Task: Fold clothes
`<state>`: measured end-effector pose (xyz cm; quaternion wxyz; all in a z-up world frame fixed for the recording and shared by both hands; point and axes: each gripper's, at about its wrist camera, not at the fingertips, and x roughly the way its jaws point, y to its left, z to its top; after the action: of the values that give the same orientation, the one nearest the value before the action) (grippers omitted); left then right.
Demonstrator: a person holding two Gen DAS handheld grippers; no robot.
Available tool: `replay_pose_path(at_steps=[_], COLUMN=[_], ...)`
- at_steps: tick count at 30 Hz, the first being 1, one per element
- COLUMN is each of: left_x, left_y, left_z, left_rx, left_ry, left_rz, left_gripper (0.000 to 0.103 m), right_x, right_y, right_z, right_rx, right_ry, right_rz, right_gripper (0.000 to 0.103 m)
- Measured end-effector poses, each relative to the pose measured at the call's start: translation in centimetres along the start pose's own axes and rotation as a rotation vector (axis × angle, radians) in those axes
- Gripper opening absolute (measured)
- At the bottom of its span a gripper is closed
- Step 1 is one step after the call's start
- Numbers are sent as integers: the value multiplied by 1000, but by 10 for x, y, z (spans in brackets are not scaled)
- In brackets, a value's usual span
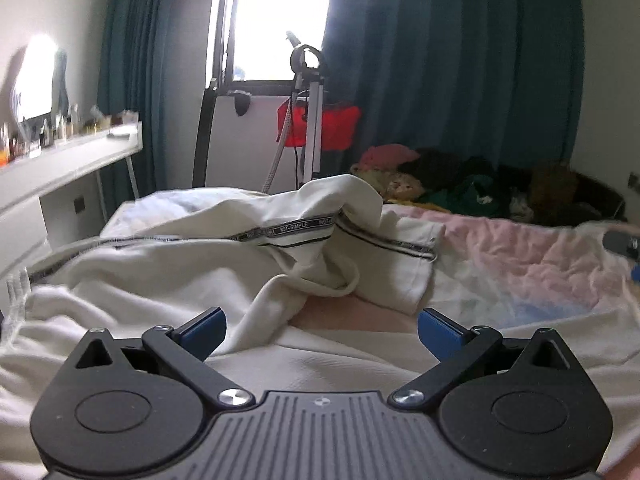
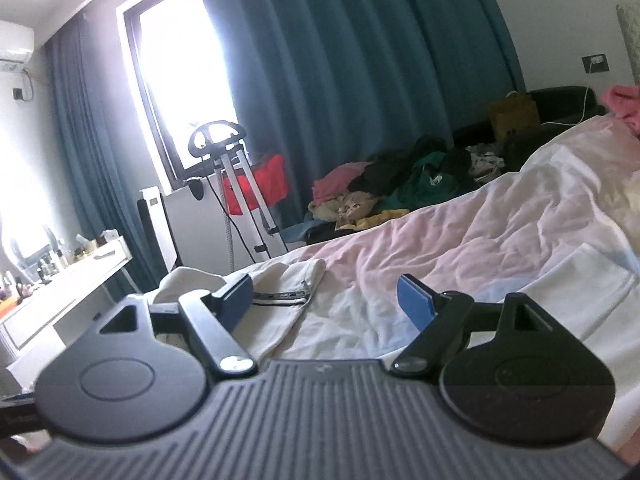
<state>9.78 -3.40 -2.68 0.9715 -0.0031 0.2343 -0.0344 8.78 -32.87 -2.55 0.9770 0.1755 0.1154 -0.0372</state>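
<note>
A white garment with black striped trim (image 1: 240, 256) lies crumpled on the bed, bunched up in a ridge, with a cord loop at its middle. My left gripper (image 1: 320, 332) is open, low over the near part of the garment, holding nothing. In the right wrist view the same garment (image 2: 280, 300) lies at the left on the bed. My right gripper (image 2: 326, 300) is open and empty above the pink and white bedsheet (image 2: 440, 248), to the right of the garment. Its blue tip shows at the right edge of the left wrist view (image 1: 628, 248).
A heap of mixed clothes (image 2: 400, 188) lies at the far side of the bed under teal curtains (image 2: 360, 80). A garment steamer stand (image 2: 236, 184) and a red bag (image 1: 320, 126) stand by the window. A white cluttered desk (image 1: 60, 160) is at the left.
</note>
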Motion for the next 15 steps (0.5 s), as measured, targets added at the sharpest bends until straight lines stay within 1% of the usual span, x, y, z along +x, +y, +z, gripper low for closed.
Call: replay_pose_path(at_steps=[2,5,9,15], left_x=[1,1,-7,-17], left_y=[1,4,3,2], left_z=[-3,-5,-7,-9], left_rx=[6,-15,9,9], left_ry=[3,19,-6,-17], left_rz=[25,8,25,4], left_gripper=[103,103,103,103], right_x=[2,4,5,6], right_y=[4,9,18,32], right_z=[-3,-7,-15,-27], right_rx=[-23,-46,-89,-155], right_ry=[8,26,42,72], right_rz=[-3,-3,-5,2], right_gripper=[81,81,81,81])
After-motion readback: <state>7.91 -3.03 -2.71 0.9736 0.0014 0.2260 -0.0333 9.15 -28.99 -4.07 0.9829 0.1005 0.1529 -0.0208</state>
